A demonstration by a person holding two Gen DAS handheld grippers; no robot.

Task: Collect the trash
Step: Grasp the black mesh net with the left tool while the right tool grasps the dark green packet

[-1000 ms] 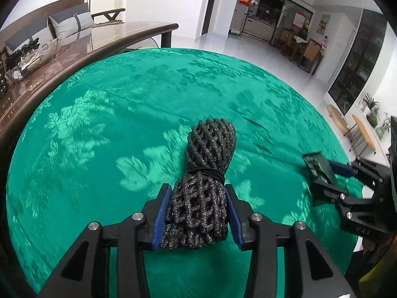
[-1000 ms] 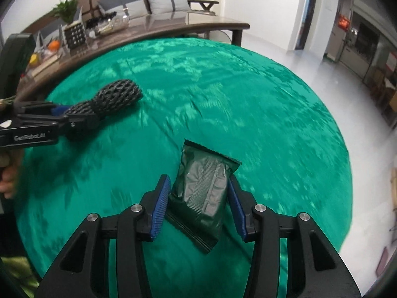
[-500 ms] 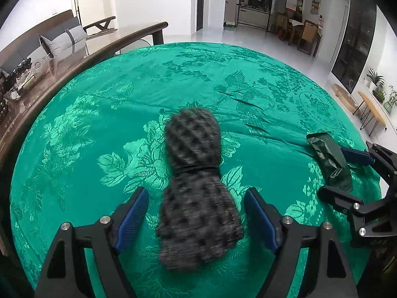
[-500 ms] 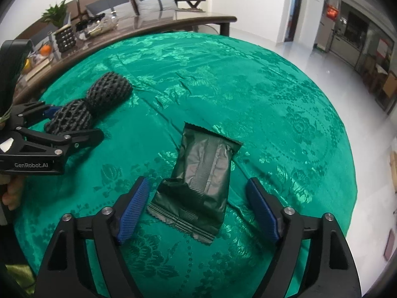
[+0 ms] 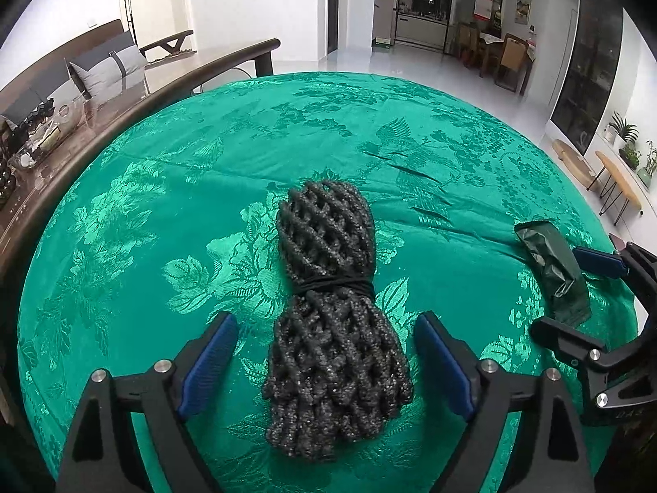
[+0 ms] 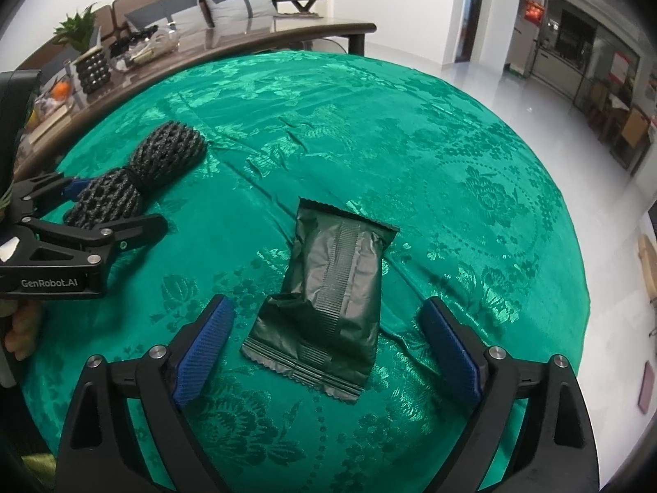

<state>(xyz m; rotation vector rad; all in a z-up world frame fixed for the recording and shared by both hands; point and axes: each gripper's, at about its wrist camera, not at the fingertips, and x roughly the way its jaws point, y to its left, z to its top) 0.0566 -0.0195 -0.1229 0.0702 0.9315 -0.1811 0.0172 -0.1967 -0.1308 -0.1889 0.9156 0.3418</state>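
Note:
A black foam net bundle [image 5: 332, 312], tied at its waist with a black band, lies on the green tablecloth [image 5: 205, 172]. My left gripper [image 5: 326, 363] straddles its near end; the jaws are opening and the blue pads stand clear of it on both sides. A dark green snack wrapper [image 6: 334, 300] lies flat on the cloth between the pads of my right gripper [image 6: 326, 347], whose jaws are also opening without touching it. In the right wrist view the bundle [image 6: 143, 174] and the left gripper [image 6: 98, 209] show at the left; the wrapper [image 5: 552, 269] shows at the left wrist view's right edge.
A round table carries the green floral cloth [image 6: 451, 164]. Behind it stands a dark wooden table [image 6: 254, 45] with a potted plant [image 6: 88, 51], a glass bowl and small items, then a sofa with cushions. White floor [image 6: 554, 123] lies beyond the table's far edge.
Both grippers went from shut to wide open. The net bundle and the wrapper dropped out of the pads and now lie on the cloth.

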